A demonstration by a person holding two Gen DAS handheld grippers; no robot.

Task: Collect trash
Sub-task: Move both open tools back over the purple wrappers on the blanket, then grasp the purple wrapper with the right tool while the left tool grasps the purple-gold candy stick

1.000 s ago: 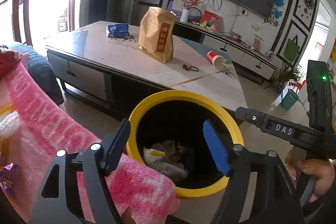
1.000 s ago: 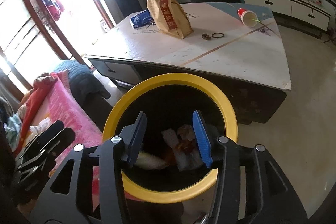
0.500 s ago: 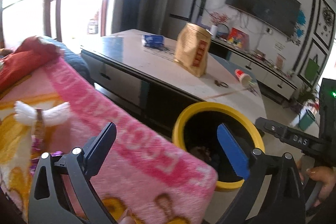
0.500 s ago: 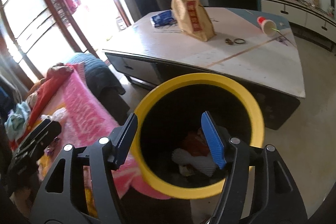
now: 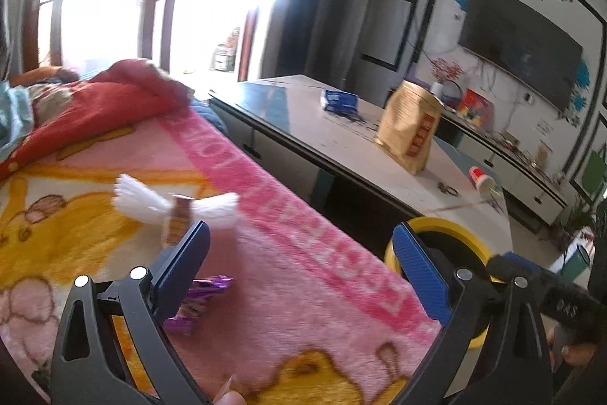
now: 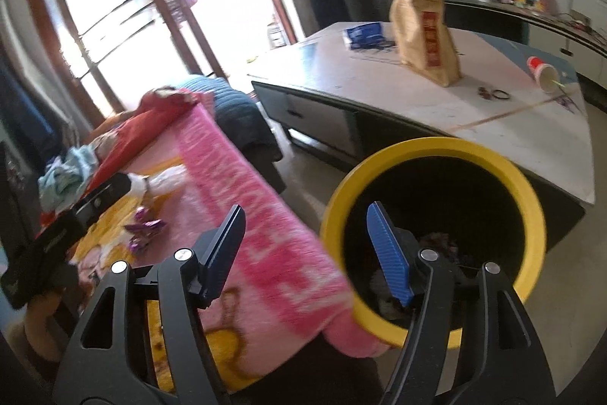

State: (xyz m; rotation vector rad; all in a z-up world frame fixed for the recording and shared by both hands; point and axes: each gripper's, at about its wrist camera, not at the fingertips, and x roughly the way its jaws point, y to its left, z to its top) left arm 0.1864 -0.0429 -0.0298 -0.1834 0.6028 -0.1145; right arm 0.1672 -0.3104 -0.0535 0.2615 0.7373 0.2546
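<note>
A yellow-rimmed black trash bin [image 6: 436, 234] holding trash stands by the pink blanket [image 5: 303, 253] and shows in the left wrist view [image 5: 447, 230] too. On the blanket lie a white candy wrapper [image 5: 174, 205] and purple foil wrappers [image 5: 197, 295]; the purple ones [image 6: 142, 232] and the white one [image 6: 167, 183] also show in the right wrist view. My left gripper [image 5: 299, 272] is open and empty above the blanket near the wrappers. My right gripper [image 6: 307, 253] is open and empty at the bin's near left rim.
A low table [image 5: 341, 139] holds a brown paper bag [image 5: 411, 131], a blue packet [image 5: 339, 99], a tipped red-and-white cup [image 5: 480, 179] and small rings [image 6: 493, 94]. Red and blue bedding [image 5: 95, 101] lies at the blanket's far end. A TV cabinet [image 5: 512, 162] stands behind.
My left gripper has swung left from over the bin to above the blanket, bringing the wrappers into view. My right gripper has shifted left and back; the bin now sits to its right.
</note>
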